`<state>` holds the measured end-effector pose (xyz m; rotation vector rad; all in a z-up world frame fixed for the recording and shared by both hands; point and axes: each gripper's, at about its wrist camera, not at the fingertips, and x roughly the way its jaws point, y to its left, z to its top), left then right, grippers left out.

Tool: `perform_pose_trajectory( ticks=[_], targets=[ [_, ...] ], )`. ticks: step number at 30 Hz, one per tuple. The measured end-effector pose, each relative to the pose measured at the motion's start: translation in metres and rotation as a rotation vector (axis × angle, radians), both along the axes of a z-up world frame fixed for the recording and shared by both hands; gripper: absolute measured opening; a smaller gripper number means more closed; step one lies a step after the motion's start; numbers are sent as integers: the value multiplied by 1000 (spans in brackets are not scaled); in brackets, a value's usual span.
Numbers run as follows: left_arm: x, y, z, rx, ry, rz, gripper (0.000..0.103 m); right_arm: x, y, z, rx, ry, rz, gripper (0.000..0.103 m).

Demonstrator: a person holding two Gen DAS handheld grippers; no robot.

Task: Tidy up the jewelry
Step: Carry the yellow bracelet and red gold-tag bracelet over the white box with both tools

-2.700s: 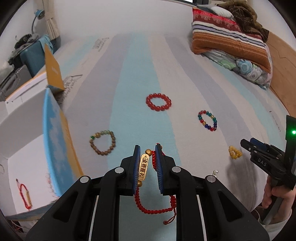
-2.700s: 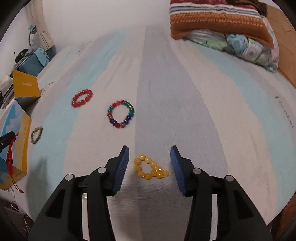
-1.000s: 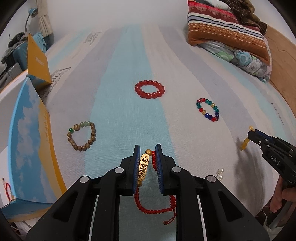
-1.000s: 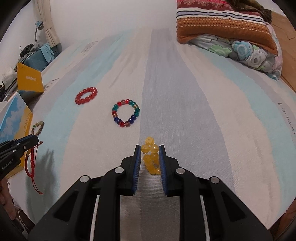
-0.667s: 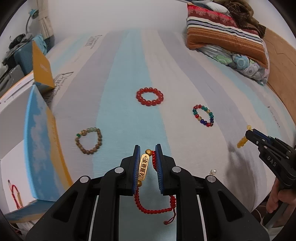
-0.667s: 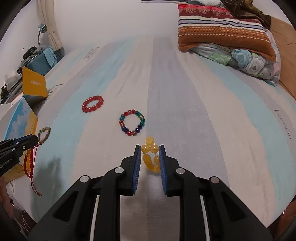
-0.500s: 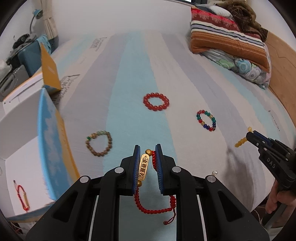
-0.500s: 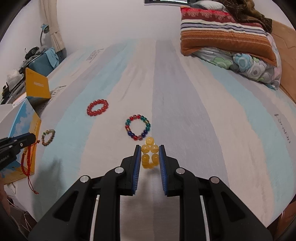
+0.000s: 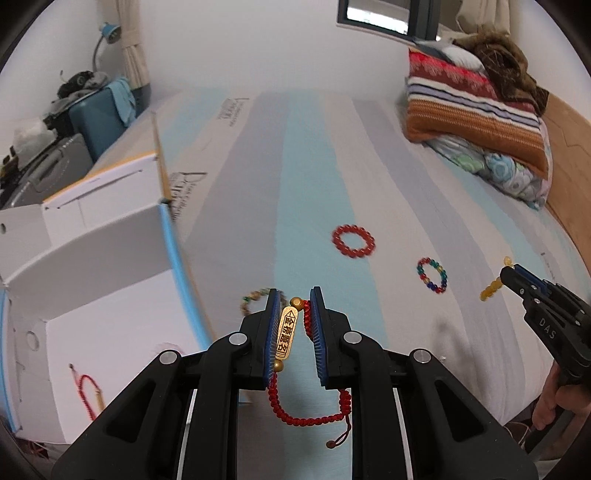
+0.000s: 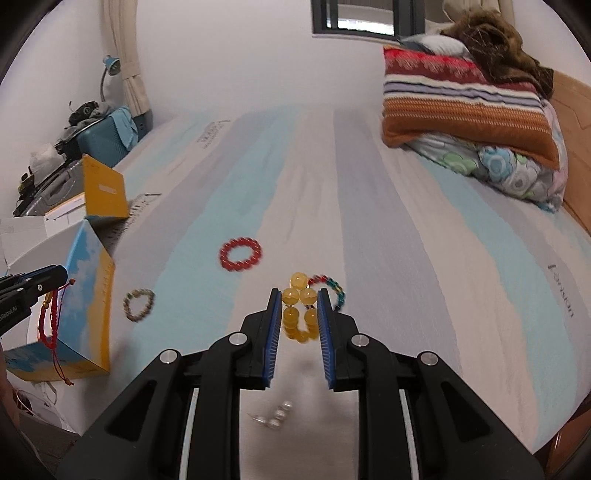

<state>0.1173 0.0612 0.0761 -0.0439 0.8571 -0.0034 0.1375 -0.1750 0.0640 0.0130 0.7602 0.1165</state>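
Soft, even indoor light fills both fisheye views, with a bright window point(image 9: 384, 16) at the far wall and only faint shadows on the striped bedsheet point(image 10: 406, 258). Straight lines bow strongly toward the dark rounded corners. Motion blur smears the red bead bracelet point(image 9: 353, 241) and the open box point(image 9: 110, 258) at left.

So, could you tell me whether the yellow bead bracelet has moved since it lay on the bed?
Yes: the yellow bead bracelet is lifted off the striped sheet, clamped in the right tool.
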Motion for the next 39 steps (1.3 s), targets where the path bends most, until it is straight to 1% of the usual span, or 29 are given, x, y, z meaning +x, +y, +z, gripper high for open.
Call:
perform_pose_trajectory(
  ticks=[4,8,15,22,26,30,34,39],
  targets=[
    [-9,25,12,1,-18,28,16,0,29,16,13,-15,41,18],
    [-21,54,18,4,-27,66,16,-2,60,28,30,-33,89,18],
    [-47,119,27,6,-33,168,16,-7,139,47,46,-47,211,18],
    [-75,177,25,-2,-25,259,16,-24,210,54,53,-55,327,18],
    [-87,205,19,-8,-18,300,16,-32,248,51,56,-48,384,18],
    [-94,226,10,-11,-1,335,16,-36,281,38,52,-26,432,18],
    [-95,246,-3,-7,27,371,16,-36,312,19,41,16,469,18],
    [-93,269,-22,15,77,429,16,-31,337,-6,8,73,493,18]
  ],
)
